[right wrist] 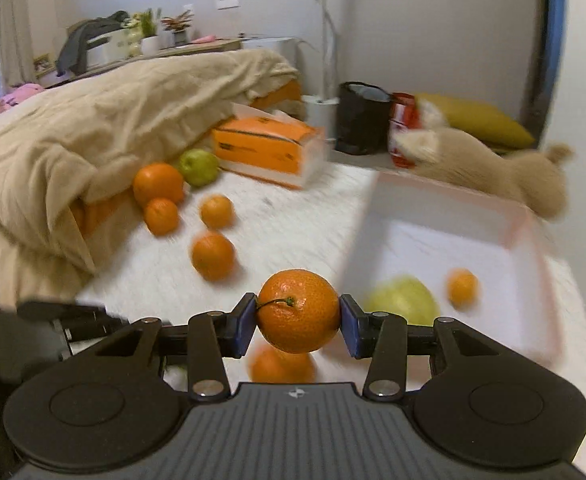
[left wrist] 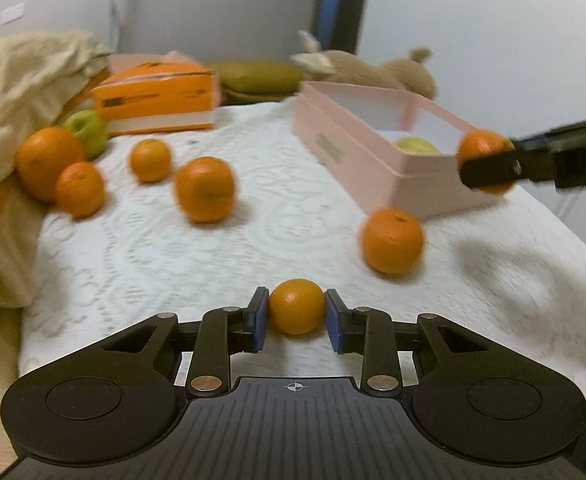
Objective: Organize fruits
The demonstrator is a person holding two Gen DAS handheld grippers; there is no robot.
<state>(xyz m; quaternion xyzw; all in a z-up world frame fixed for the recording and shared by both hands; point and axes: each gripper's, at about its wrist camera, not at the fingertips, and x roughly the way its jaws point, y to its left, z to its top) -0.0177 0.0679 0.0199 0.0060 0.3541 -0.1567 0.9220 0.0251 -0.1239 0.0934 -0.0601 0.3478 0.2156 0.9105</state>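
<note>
My left gripper [left wrist: 296,305] is shut on a small orange [left wrist: 296,314] just above the white bed cover [left wrist: 253,248]. My right gripper [right wrist: 298,314] is shut on a larger orange with a stem [right wrist: 299,320]; in the left wrist view that gripper [left wrist: 487,164] hovers at the near corner of the pink box [left wrist: 373,168]. Inside the box [right wrist: 533,240] lie a yellow-green fruit [right wrist: 403,300] and a small orange [right wrist: 462,288]. Several loose oranges rest on the cover, one [left wrist: 391,239] near the box and others [left wrist: 205,189] further left. A green apple [left wrist: 87,132] sits by the blanket.
A beige blanket [right wrist: 93,128] is heaped along the left. An orange tissue box [left wrist: 157,96] stands at the back, with a plush toy [right wrist: 493,168] and a mustard cushion [right wrist: 481,120] behind the pink box. The cover's edge drops off on the right.
</note>
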